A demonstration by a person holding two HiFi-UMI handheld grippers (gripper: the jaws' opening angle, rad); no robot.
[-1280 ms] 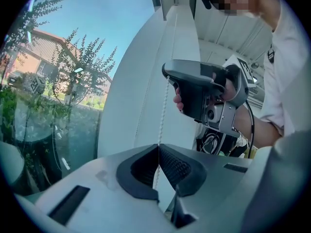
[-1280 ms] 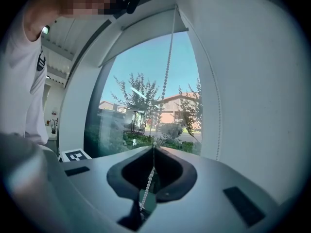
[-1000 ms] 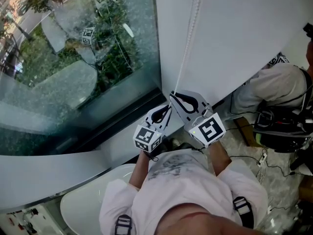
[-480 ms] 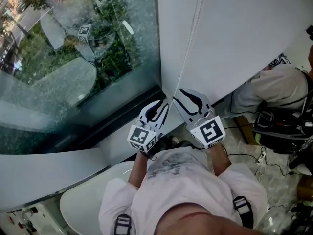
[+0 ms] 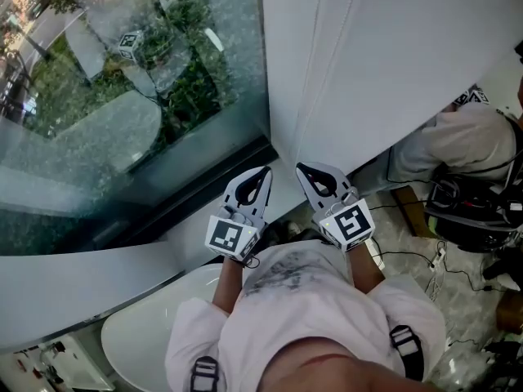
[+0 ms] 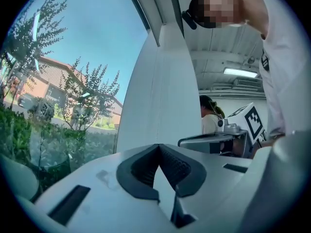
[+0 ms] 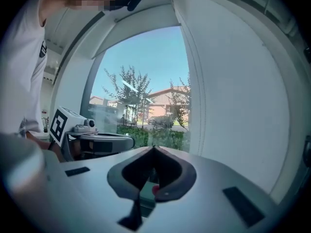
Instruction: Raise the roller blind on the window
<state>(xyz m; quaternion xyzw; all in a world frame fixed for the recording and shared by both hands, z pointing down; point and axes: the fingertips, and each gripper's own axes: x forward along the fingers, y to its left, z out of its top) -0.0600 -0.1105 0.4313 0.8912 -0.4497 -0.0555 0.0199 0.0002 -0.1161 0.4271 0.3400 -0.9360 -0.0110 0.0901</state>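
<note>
While the person stands close to the window glass (image 5: 122,96), the left gripper (image 5: 263,172) and right gripper (image 5: 302,168) are held low and side by side, near the dark sill (image 5: 204,194). Each has its fingers clenched tip to tip on nothing. The white roller blind (image 5: 392,64) hangs lowered on the right side of the window. Its thin pull cord (image 7: 193,110) runs down the blind's left edge, just above the fingers and untouched. The cord looks light, slack and slippery, so a firm pinch low on one strand seems wise. Room is tight, with glass to the left and a seated person (image 5: 466,145) to the right.
</note>
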